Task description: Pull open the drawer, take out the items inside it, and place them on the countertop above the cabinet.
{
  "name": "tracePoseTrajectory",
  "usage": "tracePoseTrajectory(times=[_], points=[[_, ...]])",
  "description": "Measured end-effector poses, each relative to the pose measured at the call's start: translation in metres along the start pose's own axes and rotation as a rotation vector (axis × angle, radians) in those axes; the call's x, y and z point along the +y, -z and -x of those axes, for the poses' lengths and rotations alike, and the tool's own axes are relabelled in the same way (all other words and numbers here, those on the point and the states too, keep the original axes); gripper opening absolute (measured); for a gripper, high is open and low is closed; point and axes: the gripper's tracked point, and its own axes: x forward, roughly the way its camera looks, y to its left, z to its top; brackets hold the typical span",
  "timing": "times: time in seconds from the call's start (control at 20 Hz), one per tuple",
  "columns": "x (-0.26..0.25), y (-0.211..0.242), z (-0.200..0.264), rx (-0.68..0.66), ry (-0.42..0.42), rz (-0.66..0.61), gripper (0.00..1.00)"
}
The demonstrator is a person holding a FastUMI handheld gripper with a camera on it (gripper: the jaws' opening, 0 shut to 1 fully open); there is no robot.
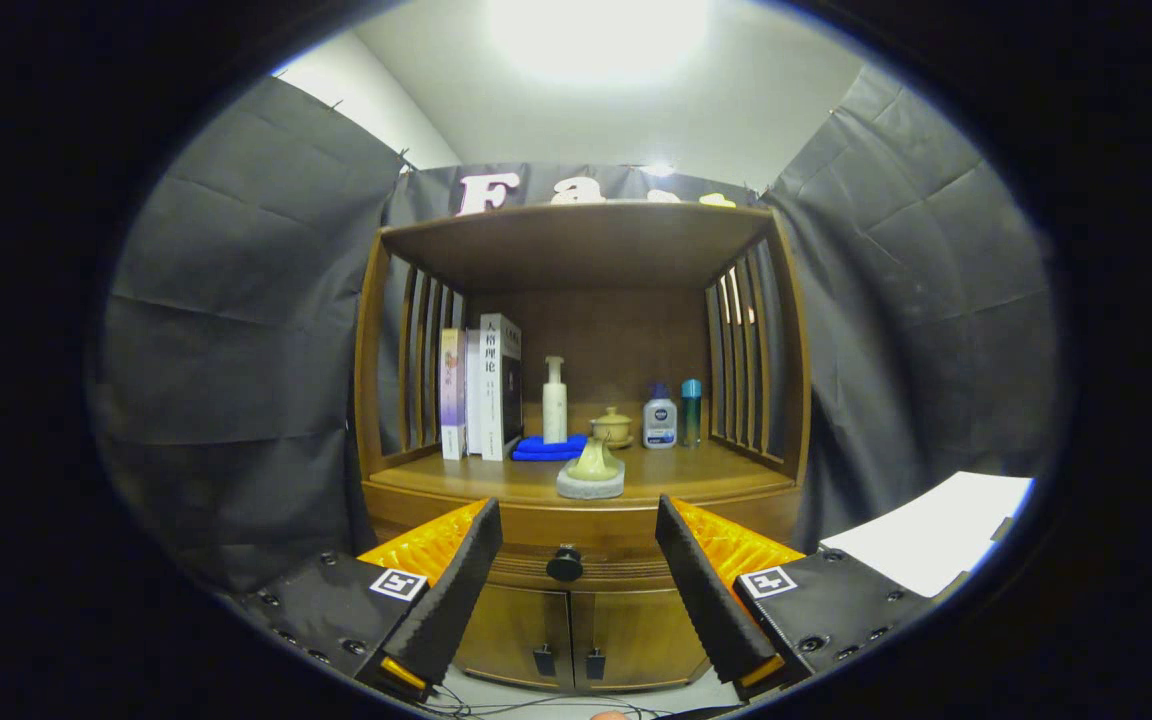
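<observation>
- The gripper is seen low in the frame, held level and aimed straight at the cabinet front; its fingers are spread wide with nothing between them.
- The drawer is seen closed, at lower centre of the frame, just under the bench of the wooden cabinet.
- The drawer's round dark knob is framed in the gap between the two fingers, beyond their tips and not touched.
- Two cabinet doors are seen below the drawer, shut, each with a small dark pull near the middle seam.
- On the bench, a stone-like block with a pale green piece on top is placed at the front centre, nearest the gripper.
- Behind it, a folded blue cloth is laid, and a tall white pump bottle is stood at its back edge.
- Upright books are set at the left of the bench, beside the slatted side.
- A small lidded pot is seen at centre back; a clear bottle with a blue cap and a slim teal bottle are stood just to its right.
- A white sheet is seen at the lower right of the frame, apart from the cabinet.
- The drawer's contents cannot be told, since it is shut.
</observation>
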Motion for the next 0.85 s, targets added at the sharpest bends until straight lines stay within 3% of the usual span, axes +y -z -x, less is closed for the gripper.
tracePoseTrajectory(times=[0.85], points=[[-0.001, -0.013, 0.019, -0.011, -0.015, -0.015, 0.98]])
